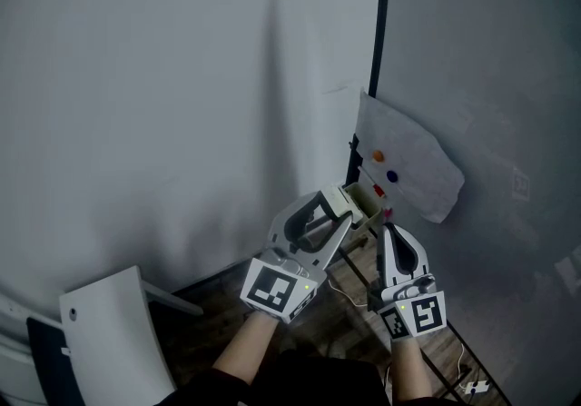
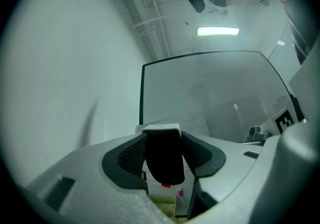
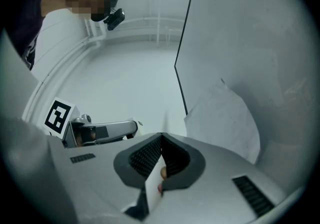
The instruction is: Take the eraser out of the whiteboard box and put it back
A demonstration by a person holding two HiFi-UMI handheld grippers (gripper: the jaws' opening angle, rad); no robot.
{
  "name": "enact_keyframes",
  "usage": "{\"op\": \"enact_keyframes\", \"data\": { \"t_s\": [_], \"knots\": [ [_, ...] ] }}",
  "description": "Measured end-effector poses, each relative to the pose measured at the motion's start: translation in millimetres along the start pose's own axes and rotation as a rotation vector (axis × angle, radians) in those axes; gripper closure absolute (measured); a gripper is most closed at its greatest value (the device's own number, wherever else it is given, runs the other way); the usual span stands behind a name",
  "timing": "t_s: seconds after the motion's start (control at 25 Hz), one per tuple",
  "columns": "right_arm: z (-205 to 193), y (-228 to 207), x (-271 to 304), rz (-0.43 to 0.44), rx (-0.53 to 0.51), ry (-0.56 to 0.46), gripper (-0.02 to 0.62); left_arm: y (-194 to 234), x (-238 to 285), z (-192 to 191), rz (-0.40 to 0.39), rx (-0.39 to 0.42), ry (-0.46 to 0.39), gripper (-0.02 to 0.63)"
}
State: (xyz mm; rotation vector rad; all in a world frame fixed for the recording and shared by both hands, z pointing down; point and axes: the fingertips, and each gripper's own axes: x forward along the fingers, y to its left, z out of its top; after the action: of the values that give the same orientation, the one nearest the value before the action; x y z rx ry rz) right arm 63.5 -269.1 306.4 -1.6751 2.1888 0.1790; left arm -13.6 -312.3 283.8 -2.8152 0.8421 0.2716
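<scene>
A white chair (image 1: 113, 331) stands lower left; right of centre hangs a paper sheet (image 1: 419, 168) bearing an orange dot (image 1: 378, 156) and a blue dot (image 1: 392, 176).

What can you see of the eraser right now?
The eraser is a small block with a white, plastic-looking back and a black, felt-like face. It stands roughly upright between the pads of the left tool, which grip its two sides. It appears to be out of the open whiteboard box, just above and beside it. Nothing else touches it.
</scene>
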Motion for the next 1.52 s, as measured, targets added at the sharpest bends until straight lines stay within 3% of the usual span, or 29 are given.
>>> {"op": "enact_keyframes", "data": {
  "t_s": [0.6, 1.24, 1.52],
  "knots": [
    [-24, -19, -4, -0.029, 0.008, 0.059, 0.592, 2, 28, -35, 0.001, -0.045, 0.063, 0.403],
    [-98, -82, 3, -0.122, 0.049, 0.198, 0.592, 3, 91, -145, -0.047, -0.123, 0.21, 0.402],
    [-110, -92, 1, -0.133, 0.073, 0.214, 0.592, 2, 104, -162, -0.045, -0.122, 0.225, 0.402]
  ]
}}
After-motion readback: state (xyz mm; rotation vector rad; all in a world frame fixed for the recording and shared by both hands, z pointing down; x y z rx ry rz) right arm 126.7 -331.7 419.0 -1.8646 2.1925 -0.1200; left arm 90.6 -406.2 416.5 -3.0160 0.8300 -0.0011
